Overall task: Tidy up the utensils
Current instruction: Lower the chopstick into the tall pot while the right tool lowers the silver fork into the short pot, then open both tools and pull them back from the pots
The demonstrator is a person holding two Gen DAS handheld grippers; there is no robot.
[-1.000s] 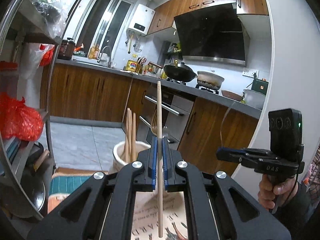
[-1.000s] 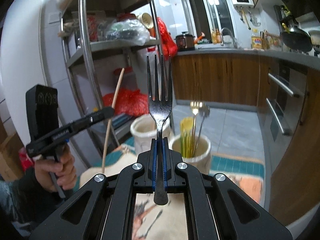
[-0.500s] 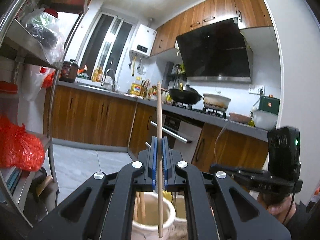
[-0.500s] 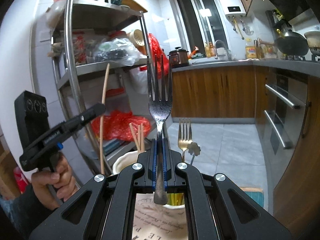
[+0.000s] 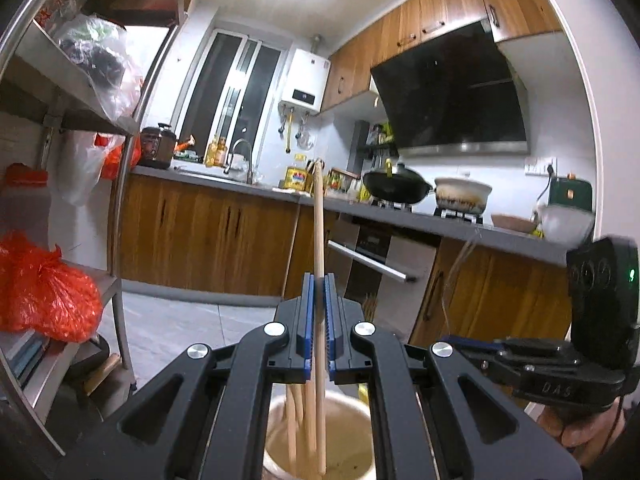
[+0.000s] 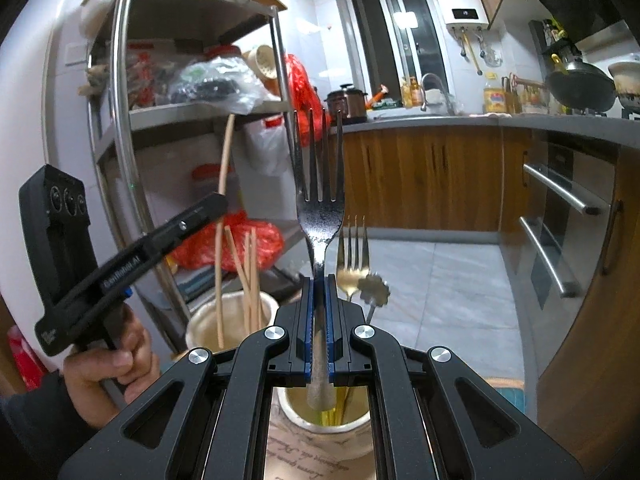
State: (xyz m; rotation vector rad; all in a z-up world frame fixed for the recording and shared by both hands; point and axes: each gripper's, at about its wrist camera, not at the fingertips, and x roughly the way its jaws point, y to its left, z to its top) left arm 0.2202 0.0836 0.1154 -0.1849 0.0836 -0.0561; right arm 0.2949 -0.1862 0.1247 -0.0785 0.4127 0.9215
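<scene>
My left gripper (image 5: 319, 280) is shut on a wooden chopstick (image 5: 318, 232) held upright. The stick's lower end hangs inside a cream ceramic holder (image 5: 352, 412) that has several other chopsticks in it. In the right wrist view the same gripper (image 6: 218, 204) and its stick (image 6: 224, 160) stand over that holder (image 6: 204, 328). My right gripper (image 6: 319, 280) is shut on the handle of a dark metal fork (image 6: 318, 200), tines up. Its handle end hangs just above a second cream holder (image 6: 352, 428) holding a gold fork (image 6: 350, 256) and a flower-ended utensil (image 6: 374, 290).
A steel shelf rack (image 6: 120, 128) with bags, including a red plastic bag (image 5: 44, 288), stands close on the left. Wooden kitchen cabinets (image 5: 200, 236) and an oven handle (image 6: 560, 188) line the far side and right. A person's hand (image 6: 116, 364) grips the left tool.
Both grippers have moved forward over the two holders. The chopstick's lower end now hangs inside the left holder. The fork's handle now hangs above the right holder.
</scene>
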